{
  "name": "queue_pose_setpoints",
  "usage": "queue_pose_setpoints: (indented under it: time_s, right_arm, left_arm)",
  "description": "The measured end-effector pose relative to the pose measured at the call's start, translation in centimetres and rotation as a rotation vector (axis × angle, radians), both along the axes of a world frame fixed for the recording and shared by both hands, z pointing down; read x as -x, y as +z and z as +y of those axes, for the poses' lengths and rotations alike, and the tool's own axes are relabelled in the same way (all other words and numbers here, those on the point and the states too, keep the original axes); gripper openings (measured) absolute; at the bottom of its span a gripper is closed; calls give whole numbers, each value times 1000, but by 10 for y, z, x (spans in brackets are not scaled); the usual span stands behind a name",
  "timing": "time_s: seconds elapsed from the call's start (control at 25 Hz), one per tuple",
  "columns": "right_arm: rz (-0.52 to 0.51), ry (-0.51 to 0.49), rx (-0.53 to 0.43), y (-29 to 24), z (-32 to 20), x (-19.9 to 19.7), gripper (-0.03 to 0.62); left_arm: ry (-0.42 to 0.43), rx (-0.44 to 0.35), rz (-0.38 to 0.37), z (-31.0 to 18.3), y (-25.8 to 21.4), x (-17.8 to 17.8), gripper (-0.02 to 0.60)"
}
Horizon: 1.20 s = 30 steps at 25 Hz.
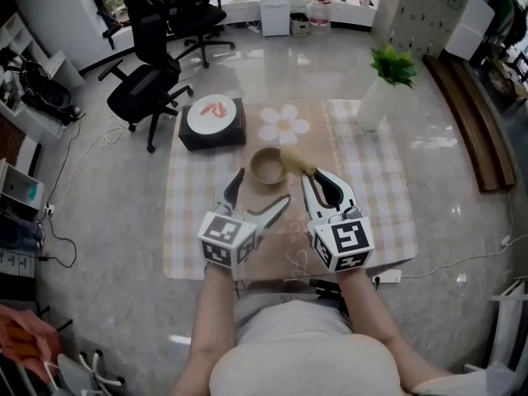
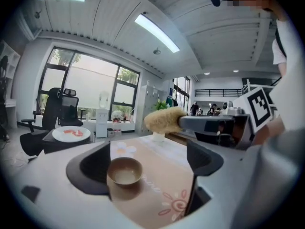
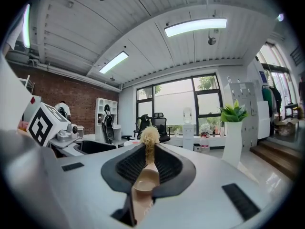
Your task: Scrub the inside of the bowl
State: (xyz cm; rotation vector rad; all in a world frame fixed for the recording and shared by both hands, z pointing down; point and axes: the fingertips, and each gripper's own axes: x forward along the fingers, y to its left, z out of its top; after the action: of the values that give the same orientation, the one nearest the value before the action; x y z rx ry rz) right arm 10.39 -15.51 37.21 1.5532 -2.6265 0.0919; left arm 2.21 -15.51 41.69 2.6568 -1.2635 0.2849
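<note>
My right gripper is clamped on the wooden handle of a scrubbing brush with a pale fibrous head, bristles forward, so I can likely reach into the small round brown bowl. My left gripper stands wide apart and holds nothing. The bowl sits untouched on the beige checked cloth just ahead of its jaws, probably so I can steady it. Beyond are a white plate on a black box and a white vase with a green plant. Whether the bristles touch the bowl's rim I cannot tell.
</note>
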Motion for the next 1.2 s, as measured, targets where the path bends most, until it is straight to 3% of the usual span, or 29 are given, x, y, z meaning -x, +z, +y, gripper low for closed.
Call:
queue_pose_setpoints:
  time_s: [0.32, 0.68, 1.2]
  right_arm:
    - [24, 13, 44, 13, -24, 6, 55]
    - [65, 15, 115, 41, -48, 7, 55]
    - [97, -1, 204, 64, -66, 12, 55]
  left_arm:
    - [34, 55, -134, -29, 41, 7, 469]
    - [89, 117, -201, -57, 81, 11, 469]
    - [237, 228, -385, -71, 133, 2, 469]
